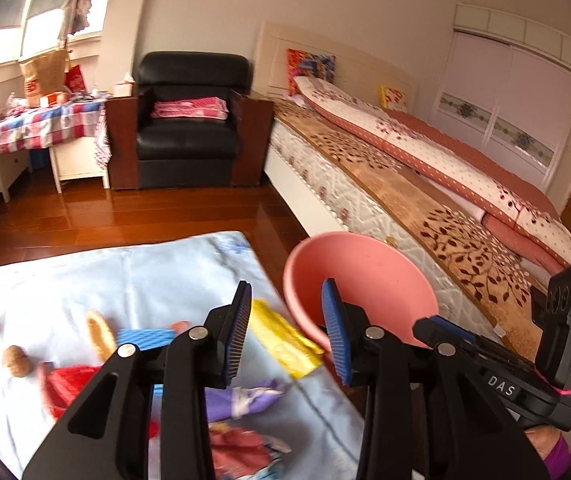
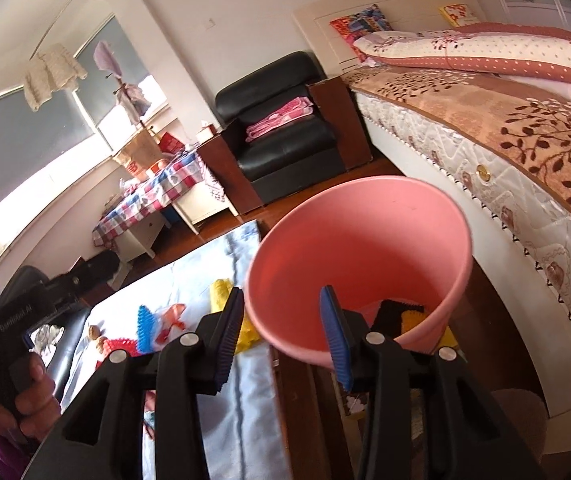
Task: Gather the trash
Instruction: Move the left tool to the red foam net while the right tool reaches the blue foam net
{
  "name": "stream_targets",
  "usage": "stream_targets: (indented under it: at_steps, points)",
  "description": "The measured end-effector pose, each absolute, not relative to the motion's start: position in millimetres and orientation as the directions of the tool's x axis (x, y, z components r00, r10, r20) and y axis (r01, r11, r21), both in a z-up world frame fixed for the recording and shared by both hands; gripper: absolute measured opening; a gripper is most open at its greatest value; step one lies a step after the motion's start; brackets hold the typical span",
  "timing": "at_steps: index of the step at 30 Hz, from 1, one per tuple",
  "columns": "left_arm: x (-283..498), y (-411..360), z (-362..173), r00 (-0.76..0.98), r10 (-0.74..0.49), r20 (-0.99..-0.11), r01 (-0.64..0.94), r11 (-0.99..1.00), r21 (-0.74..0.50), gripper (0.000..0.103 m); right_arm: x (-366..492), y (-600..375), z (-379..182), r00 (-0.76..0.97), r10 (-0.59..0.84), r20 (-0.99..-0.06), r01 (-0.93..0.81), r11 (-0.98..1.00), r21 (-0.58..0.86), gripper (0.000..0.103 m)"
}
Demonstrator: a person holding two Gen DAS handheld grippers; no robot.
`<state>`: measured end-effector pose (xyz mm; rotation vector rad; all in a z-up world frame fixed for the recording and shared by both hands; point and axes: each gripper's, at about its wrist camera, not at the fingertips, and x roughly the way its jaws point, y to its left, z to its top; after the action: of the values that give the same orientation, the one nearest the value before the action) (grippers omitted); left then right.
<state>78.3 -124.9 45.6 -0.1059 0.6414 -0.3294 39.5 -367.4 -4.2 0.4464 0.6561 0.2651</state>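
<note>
A pink bucket [image 1: 369, 280] [image 2: 357, 248] stands just past the right edge of a light blue cloth [image 1: 125, 272]. Black and yellow scraps [image 2: 399, 314] lie in its bottom. On the cloth are a yellow wrapper [image 1: 285, 340], a blue sponge piece [image 1: 145, 338], a red piece [image 1: 69, 384], a purple wrapper [image 1: 245, 396], a peanut shell [image 1: 99, 332] and two walnuts [image 1: 15, 360]. My left gripper [image 1: 287, 332] hovers open above the cloth with nothing in it. My right gripper [image 2: 283, 336] is open at the bucket's near rim, holding nothing.
A bed [image 1: 425, 184] with a patterned cover runs along the right, close to the bucket. A black armchair [image 1: 189, 120] and a table with a checked cloth [image 1: 37, 124] stand at the far wall, across wooden floor [image 1: 125, 216]. A hand [image 2: 33, 392] holds the left gripper.
</note>
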Motion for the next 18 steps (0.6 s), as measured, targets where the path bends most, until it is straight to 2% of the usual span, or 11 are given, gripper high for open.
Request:
stream_targets:
  at_steps: [18]
  points:
    - [35,-4,36,0.790,-0.144,-0.596,0.031,0.980,-0.196,0.037,21,-304,-2,0.695,0.449,-0.561,-0.229,0.878,0.420,0.039]
